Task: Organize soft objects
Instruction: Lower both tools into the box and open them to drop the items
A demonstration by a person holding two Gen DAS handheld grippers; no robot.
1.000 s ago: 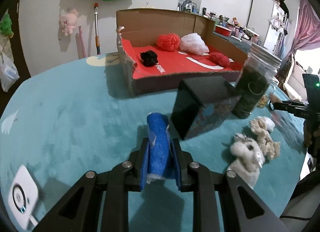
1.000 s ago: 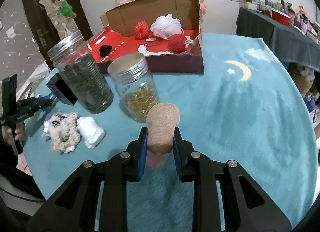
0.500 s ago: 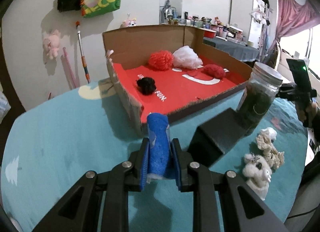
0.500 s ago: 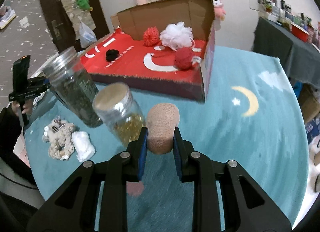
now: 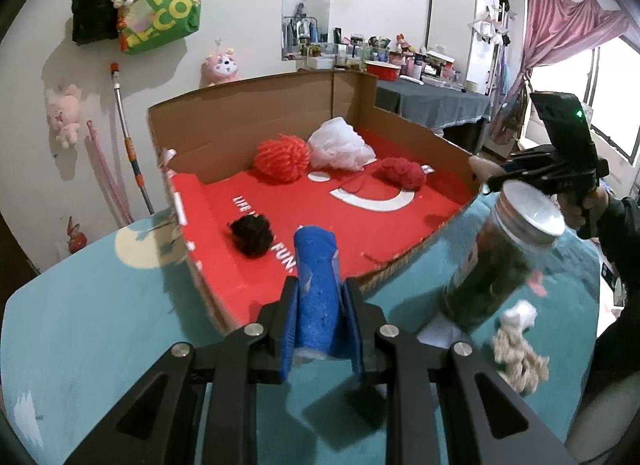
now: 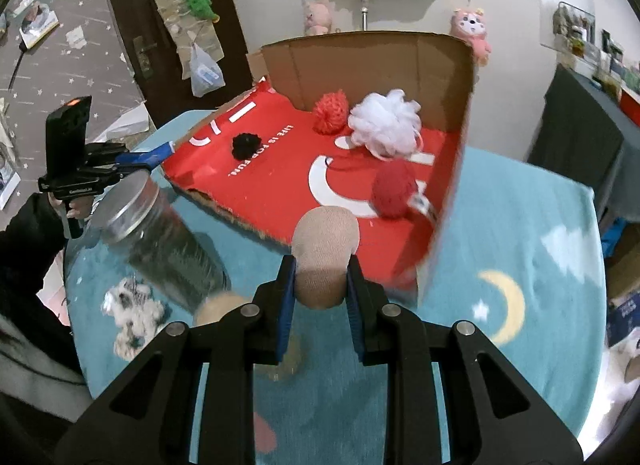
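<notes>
**Both grippers now up at the box edge, still loaded**

Since a second ago we've carried both grippers up off the teal tablecloth and in toward the cardboard box, so its red floor now fills the middle of both views. Our left gripper is clamped on the blue sponge, which stands upright between the pads, right over the box's torn front edge. Our right gripper is squeezing the tan sponge the same way, just short of the box's open side. Already lying in the box: an orange yarn ball, a white mesh puff, a red yarn ball and a black pom-pom. Outside the box, the jar with the metal lid looks blurry, with a fuzzy beige toy on the cloth beside it.
</notes>
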